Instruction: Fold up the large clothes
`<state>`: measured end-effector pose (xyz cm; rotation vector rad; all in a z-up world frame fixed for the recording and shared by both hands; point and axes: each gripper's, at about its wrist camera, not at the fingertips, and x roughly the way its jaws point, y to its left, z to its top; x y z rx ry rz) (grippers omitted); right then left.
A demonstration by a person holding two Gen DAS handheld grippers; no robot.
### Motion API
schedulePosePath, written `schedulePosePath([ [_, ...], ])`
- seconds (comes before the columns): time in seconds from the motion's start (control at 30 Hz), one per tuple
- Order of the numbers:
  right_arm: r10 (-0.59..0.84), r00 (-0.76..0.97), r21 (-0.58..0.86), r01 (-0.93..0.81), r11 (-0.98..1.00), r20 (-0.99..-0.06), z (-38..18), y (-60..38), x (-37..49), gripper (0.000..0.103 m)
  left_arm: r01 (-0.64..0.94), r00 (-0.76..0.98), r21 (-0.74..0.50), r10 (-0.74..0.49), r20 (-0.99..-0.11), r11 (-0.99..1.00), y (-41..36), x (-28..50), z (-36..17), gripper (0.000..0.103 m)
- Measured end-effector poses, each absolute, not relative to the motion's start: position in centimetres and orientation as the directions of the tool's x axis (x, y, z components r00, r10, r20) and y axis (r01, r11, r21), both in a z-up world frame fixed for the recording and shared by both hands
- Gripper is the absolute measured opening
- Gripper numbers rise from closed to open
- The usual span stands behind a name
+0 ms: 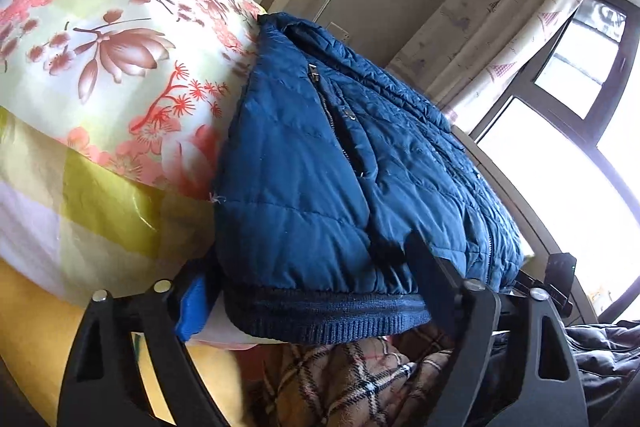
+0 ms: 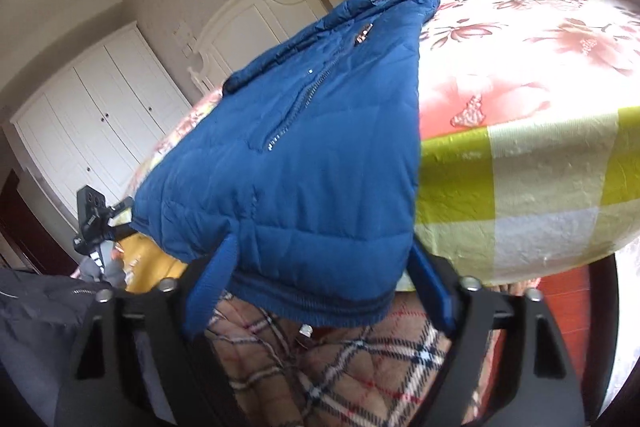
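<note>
A blue quilted zip jacket [image 1: 340, 163] lies on the bed, its ribbed hem hanging over the near edge. It also shows in the right wrist view [image 2: 304, 155]. My left gripper [image 1: 308, 267] is open, its fingers spread on either side of the hem's left part, the blue left pad [image 1: 194, 307] beside the hem. My right gripper [image 2: 320, 271] is open too, its blue fingers [image 2: 212, 287] straddling the hem's right part. Neither pinches the fabric.
The bed has a floral and yellow-checked cover [image 2: 520, 155]. A plaid blanket [image 2: 360, 367] lies below the hem. A dark garment [image 1: 600, 351] lies beside it. White headboard and wardrobe [image 2: 92, 123] stand behind; a curtain [image 1: 500, 27] and window are at the left view's right.
</note>
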<state>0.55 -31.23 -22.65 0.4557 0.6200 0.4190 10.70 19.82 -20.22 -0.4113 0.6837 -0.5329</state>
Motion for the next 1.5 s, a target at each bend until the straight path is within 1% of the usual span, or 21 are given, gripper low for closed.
schedulePosePath([
  [0.07,0.482,0.737,0.503,-0.223,0.835,-0.474,-22.8,-31.1,0.7,0.065,0.304,0.662,-0.499,-0.557,-0.501,0.811,19.9,10.3,-20.0,0.057],
  [0.1,0.495,0.734,0.509,-0.235,0.828,-0.466,-22.8,-31.1,0.5,0.051,0.303,0.668,-0.482,-0.544,-0.508,0.822,19.8,9.9,-19.6,0.054],
  [0.17,0.497,0.736,0.485,-0.261,0.835,-0.460,-21.9,-30.8,0.0,0.034,0.302,0.696,-0.410,-0.493,-0.522,0.861,19.0,8.8,-18.4,0.051],
  [0.23,0.470,0.741,0.437,-0.263,0.860,-0.480,-21.2,-30.2,-0.2,0.033,0.292,0.698,-0.399,-0.479,-0.533,0.869,18.9,8.9,-18.1,0.051],
  [0.27,0.455,0.742,0.418,-0.257,0.871,-0.493,-21.0,-30.0,-0.1,0.036,0.280,0.693,-0.401,-0.473,-0.545,0.872,18.8,9.2,-18.2,0.053],
  [0.3,0.438,0.744,0.408,-0.241,0.880,-0.504,-21.0,-30.0,0.1,0.052,0.270,0.691,-0.402,-0.467,-0.552,0.875,18.9,9.2,-18.3,0.056],
  [0.37,0.430,0.741,0.423,-0.216,0.880,-0.516,-21.3,-30.1,0.7,0.066,0.259,0.682,-0.399,-0.459,-0.570,0.880,18.5,9.4,-18.7,0.058],
  [0.4,0.437,0.737,0.431,-0.218,0.876,-0.515,-21.4,-30.0,0.8,0.059,0.265,0.681,-0.374,-0.447,-0.580,0.889,18.1,9.3,-18.7,0.058],
  [0.43,0.436,0.740,0.414,-0.231,0.880,-0.513,-21.2,-29.6,0.7,0.052,0.272,0.683,-0.355,-0.439,-0.584,0.895,17.9,9.0,-18.5,0.049],
  [0.47,0.436,0.740,0.399,-0.245,0.884,-0.512,-21.0,-29.3,0.5,0.040,0.283,0.683,-0.348,-0.443,-0.582,0.894,17.7,8.6,-18.3,0.037],
  [0.5,0.435,0.738,0.388,-0.251,0.887,-0.516,-20.7,-29.1,0.4,0.030,0.297,0.686,-0.346,-0.451,-0.571,0.890,17.7,8.1,-17.7,0.031],
  [0.57,0.431,0.730,0.365,-0.262,0.893,-0.530,-19.7,-28.8,-0.3,0.023,0.315,0.707,-0.339,-0.457,-0.539,0.887,17.9,6.9,-16.6,0.018],
  [0.7,0.374,0.758,0.298,-0.244,0.923,-0.535,-15.9,-27.5,-1.4,0.017,0.357,0.738,-0.448,-0.541,-0.403,0.820,18.7,6.0,-13.1,0.015],
  [0.9,0.365,0.837,0.345,-0.229,0.910,-0.407,-8.2,-28.6,1.0,0.016,0.382,0.743,-0.596,-0.619,-0.256,0.706,18.3,13.8,-6.4,0.015],
  [1.0,0.345,0.854,0.354,-0.207,0.912,-0.389,-4.8,-29.7,6.6,0.016,0.327,0.752,-0.655,-0.608,-0.257,0.681,16.6,20.6,-3.6,0.015],
  [1.1,0.336,0.853,0.424,-0.154,0.892,-0.398,-2.6,-31.5,14.5,0.016,0.221,0.768,-0.666,-0.548,-0.331,0.713,14.5,27.9,-2.0,0.016],
  [1.2,0.311,0.833,0.462,-0.077,0.883,-0.457,-2.3,-33.2,22.6,0.016,0.106,0.756,-0.659,-0.491,-0.433,0.745,12.5,35.8,-2.1,0.017],
  [1.27,0.311,0.803,0.514,-0.008,0.858,-0.508,-2.9,-34.7,28.3,0.018,0.058,0.757,-0.655,-0.461,-0.463,0.753,12.5,39.4,-2.5,0.021],
  [1.33,0.339,0.792,0.580,0.023,0.814,-0.507,-3.4,-36.4,32.0,0.024,-0.048,0.771,-0.631,-0.373,-0.516,0.774,13.7,42.8,-2.6,0.021],
  [1.4,0.364,0.769,0.609,0.040,0.792,-0.525,-3.8,-37.4,34.6,0.037,-0.112,0.759,-0.649,-0.357,-0.545,0.752,15.9,45.4,-2.7,0.022],
  [1.5,0.320,0.774,0.579,0.073,0.812,-0.546,-3.8,-38.7,36.4,0.047,-0.083,0.735,-0.599,-0.357,-0.576,0.797,17.5,46.9,-2.7,0.022],
])
